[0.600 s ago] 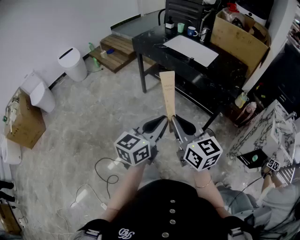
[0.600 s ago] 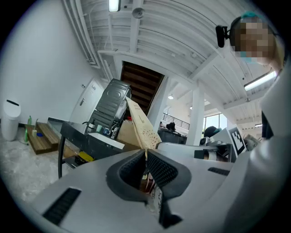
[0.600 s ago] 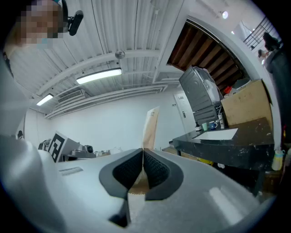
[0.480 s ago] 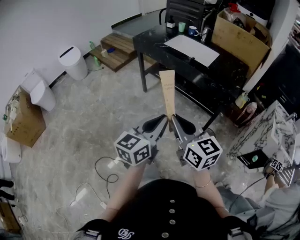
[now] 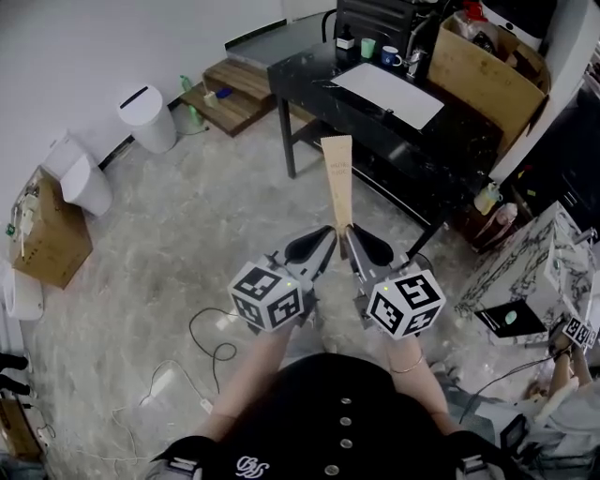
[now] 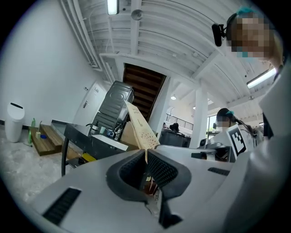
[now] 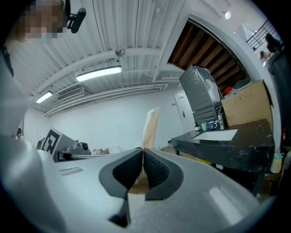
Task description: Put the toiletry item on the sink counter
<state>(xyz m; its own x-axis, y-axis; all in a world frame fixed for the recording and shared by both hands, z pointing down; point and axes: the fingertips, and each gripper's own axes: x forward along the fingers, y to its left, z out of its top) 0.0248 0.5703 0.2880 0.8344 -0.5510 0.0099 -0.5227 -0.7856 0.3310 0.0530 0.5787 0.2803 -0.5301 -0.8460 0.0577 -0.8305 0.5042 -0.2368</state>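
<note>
Hand-held grippers, two: left (image 5: 328, 236), right (image 5: 349, 234); one sachet (image 5: 337, 183) pinched

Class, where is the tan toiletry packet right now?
Head view centre: the tan packet is clamped by the left gripper and right gripper, short of the black sink counter.

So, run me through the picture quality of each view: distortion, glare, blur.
Head view: sharp, evenly lit, edges bowed by the wide lens. Left gripper view: strong fisheye with black corners, ceiling lamp blown out, near jaws soft. Right gripper view: same fisheye, strip light glaring, tan packet clear.
</note>
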